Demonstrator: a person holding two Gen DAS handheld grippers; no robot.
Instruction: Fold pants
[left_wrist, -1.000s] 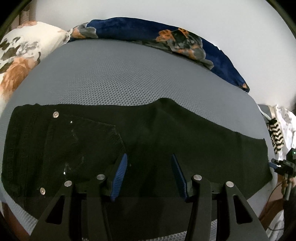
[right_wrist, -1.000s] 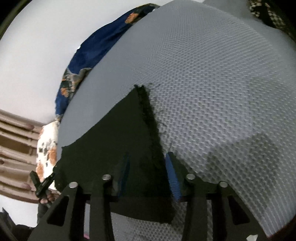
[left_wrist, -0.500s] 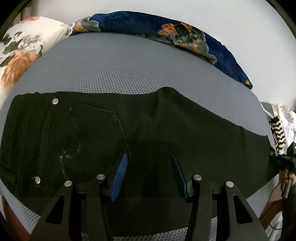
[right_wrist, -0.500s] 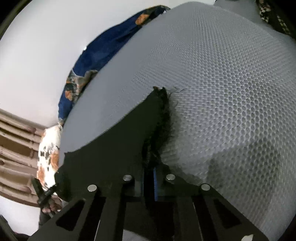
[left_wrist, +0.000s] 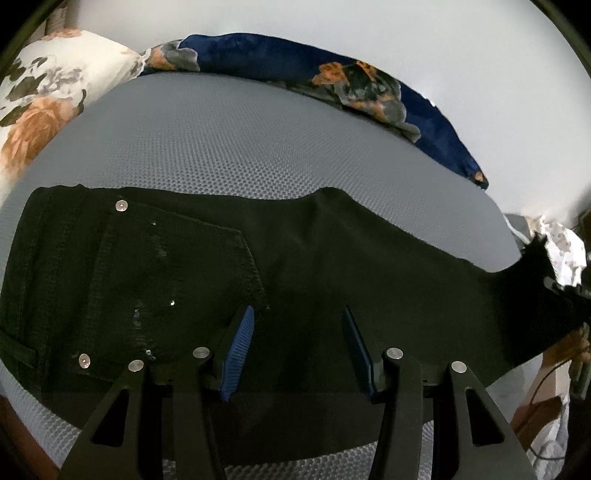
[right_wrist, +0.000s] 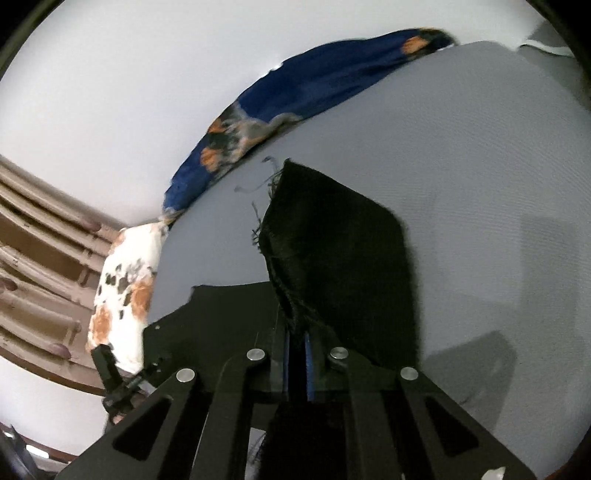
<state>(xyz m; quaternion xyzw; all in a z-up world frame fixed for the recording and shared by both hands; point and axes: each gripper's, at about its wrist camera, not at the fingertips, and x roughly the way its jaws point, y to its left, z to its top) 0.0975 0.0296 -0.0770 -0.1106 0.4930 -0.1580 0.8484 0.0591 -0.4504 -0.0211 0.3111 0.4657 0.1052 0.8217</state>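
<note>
Hem-to-waist fold underway: right gripper (right_wrist: 297, 354) pinches pants (left_wrist: 295, 266) hem, raised; left gripper (left_wrist: 295, 350) spread, idle; next, carry hem left to waistband.

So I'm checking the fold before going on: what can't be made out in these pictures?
- Left wrist view: the near edge of the pants is hidden behind the left gripper.
- Left wrist view: the right gripper sits at the picture's right edge, too dark and cut off.
- Right wrist view: the cuff hides the mattress behind it.
</note>
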